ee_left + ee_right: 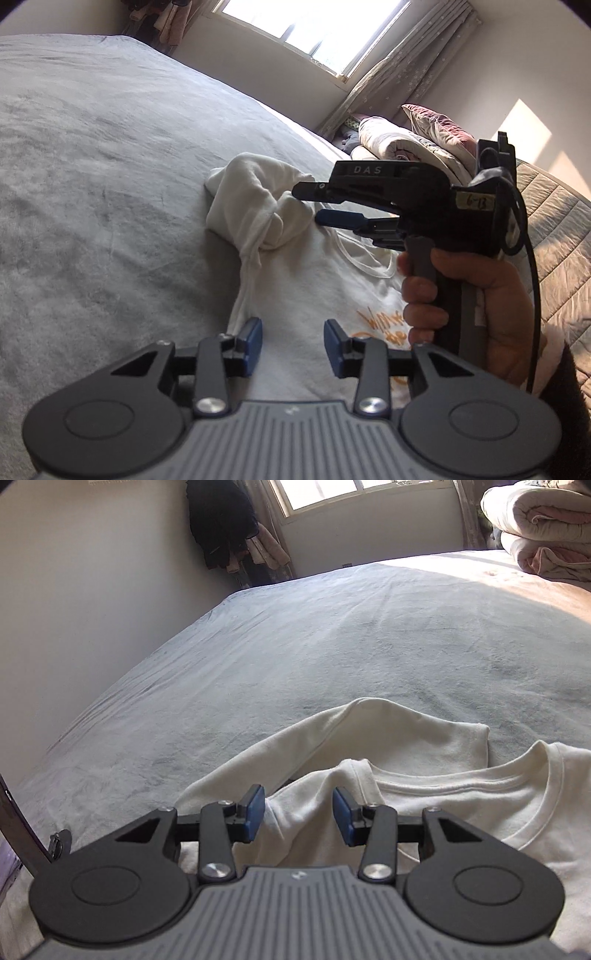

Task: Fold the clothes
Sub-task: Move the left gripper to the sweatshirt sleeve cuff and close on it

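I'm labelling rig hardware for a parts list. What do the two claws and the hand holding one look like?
Both the left claw and right claw have black linkages, blue pads, silver screws and a ribbed grey body. From the side, the right claw reads "DAS", has a handwritten sticker and a black cable. The hand shows a dark fuzzy sleeve.

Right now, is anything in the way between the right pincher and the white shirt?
No, nothing visible is. The right gripper is open, just above the white shirt near its shoulder and bunched sleeve, with only air between them.
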`<state>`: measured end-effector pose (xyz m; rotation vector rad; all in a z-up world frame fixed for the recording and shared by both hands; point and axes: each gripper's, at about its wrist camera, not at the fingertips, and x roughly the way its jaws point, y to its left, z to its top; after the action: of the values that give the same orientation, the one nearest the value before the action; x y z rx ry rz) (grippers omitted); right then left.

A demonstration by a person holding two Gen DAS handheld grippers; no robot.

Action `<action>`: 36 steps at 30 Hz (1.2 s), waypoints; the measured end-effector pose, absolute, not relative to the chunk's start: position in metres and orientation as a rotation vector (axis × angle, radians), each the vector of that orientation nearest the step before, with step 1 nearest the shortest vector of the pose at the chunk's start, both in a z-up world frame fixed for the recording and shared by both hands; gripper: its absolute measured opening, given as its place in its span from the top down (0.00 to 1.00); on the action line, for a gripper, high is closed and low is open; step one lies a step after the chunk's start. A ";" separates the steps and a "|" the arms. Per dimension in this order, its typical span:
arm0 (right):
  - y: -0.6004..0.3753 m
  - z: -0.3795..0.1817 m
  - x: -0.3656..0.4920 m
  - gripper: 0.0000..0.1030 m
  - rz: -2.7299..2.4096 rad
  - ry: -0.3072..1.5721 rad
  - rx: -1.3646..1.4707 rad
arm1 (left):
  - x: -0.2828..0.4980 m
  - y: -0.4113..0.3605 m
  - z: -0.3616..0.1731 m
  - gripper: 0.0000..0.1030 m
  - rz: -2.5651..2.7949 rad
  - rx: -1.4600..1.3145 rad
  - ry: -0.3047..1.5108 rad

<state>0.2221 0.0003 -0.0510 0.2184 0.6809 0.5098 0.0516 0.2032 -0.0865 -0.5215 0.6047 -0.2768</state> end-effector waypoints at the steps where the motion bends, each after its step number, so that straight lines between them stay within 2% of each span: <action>1: -0.002 -0.056 0.222 0.56 0.516 0.672 0.221 | 0.052 0.205 -0.087 0.63 -0.281 -0.535 0.604; 6: -0.011 -0.065 0.224 0.56 0.552 0.662 0.197 | 0.050 0.205 -0.083 0.63 -0.264 -0.541 0.601; 13: -0.031 -0.068 0.232 0.55 0.625 0.716 0.314 | 0.070 0.199 -0.043 0.63 -0.194 -0.421 0.579; 18: -0.029 -0.067 0.232 0.55 0.631 0.731 0.308 | 0.118 0.201 -0.010 0.58 -0.126 -0.295 0.614; 20: -0.028 -0.067 0.232 0.54 0.633 0.737 0.304 | 0.145 0.198 -0.001 0.52 -0.099 -0.243 0.646; 22: -0.027 -0.067 0.232 0.52 0.636 0.742 0.299 | 0.172 0.194 0.001 0.47 -0.094 -0.211 0.691; 24: -0.026 -0.066 0.232 0.50 0.638 0.748 0.295 | 0.193 0.190 -0.001 0.45 -0.101 -0.197 0.715; 36: -0.028 -0.067 0.232 0.46 0.647 0.746 0.299 | 0.296 0.153 -0.022 0.45 -0.181 -0.123 0.847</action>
<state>0.2316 -0.0276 -0.0666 0.2992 0.7457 0.6473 0.2960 0.1534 -0.0217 -0.1225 0.8468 -0.1813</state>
